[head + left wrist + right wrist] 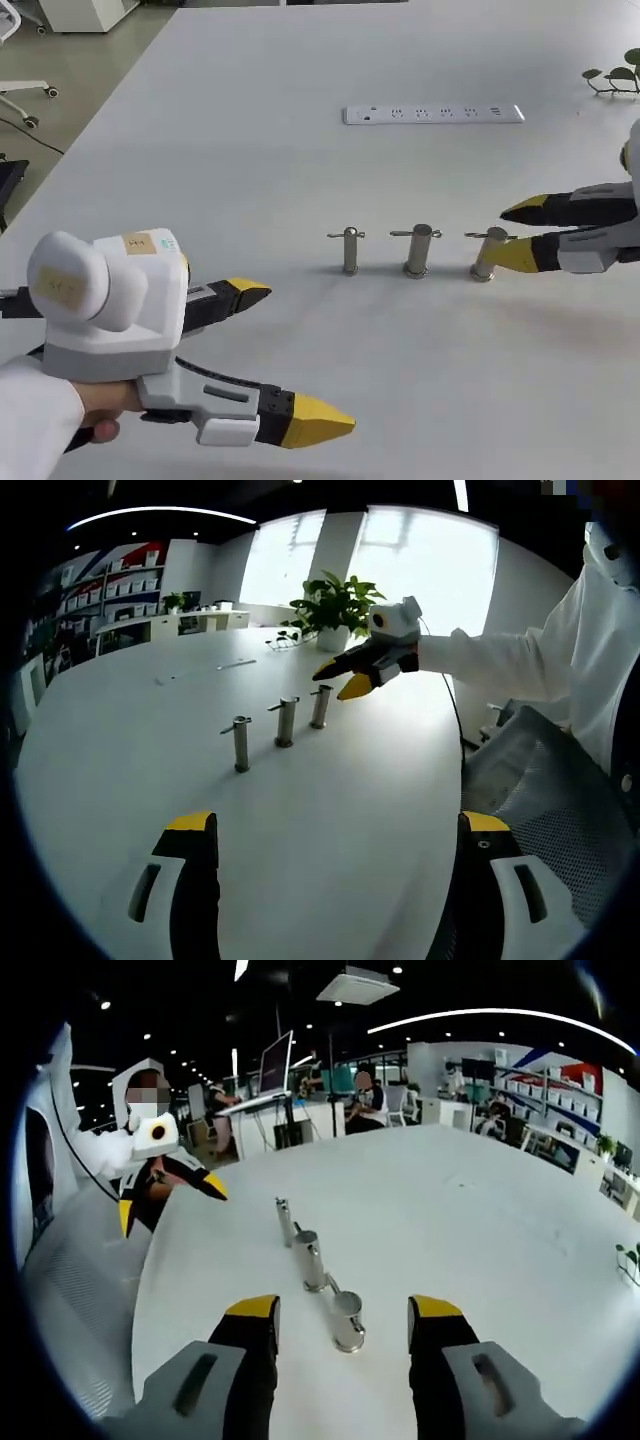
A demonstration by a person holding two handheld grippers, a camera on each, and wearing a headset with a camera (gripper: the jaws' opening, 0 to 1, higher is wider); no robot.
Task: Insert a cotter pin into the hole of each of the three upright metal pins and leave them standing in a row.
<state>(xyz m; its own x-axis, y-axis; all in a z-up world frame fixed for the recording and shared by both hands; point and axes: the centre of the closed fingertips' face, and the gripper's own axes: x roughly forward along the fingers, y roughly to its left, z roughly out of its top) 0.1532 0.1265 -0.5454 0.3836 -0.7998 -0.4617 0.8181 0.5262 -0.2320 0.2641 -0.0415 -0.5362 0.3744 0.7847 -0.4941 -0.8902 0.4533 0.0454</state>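
Three upright metal pins stand in a row on the white table: left pin (350,252), middle pin (420,252), right pin (488,257). A thin cotter pin (416,232) crosses the top of each. My right gripper (512,235) is open, its jaws on either side of the right pin. In the right gripper view that pin (348,1320) stands just ahead of the open right gripper (345,1310), with the other two pins (312,1258) behind it. My left gripper (300,358) is open and holds nothing, well short of the row (286,720).
A white power strip (433,114) lies at the back of the table (250,150). A small plant (615,78) sits at the far right edge. A mesh chair (540,770) stands by the table's edge. People sit at desks (365,1100) in the background.
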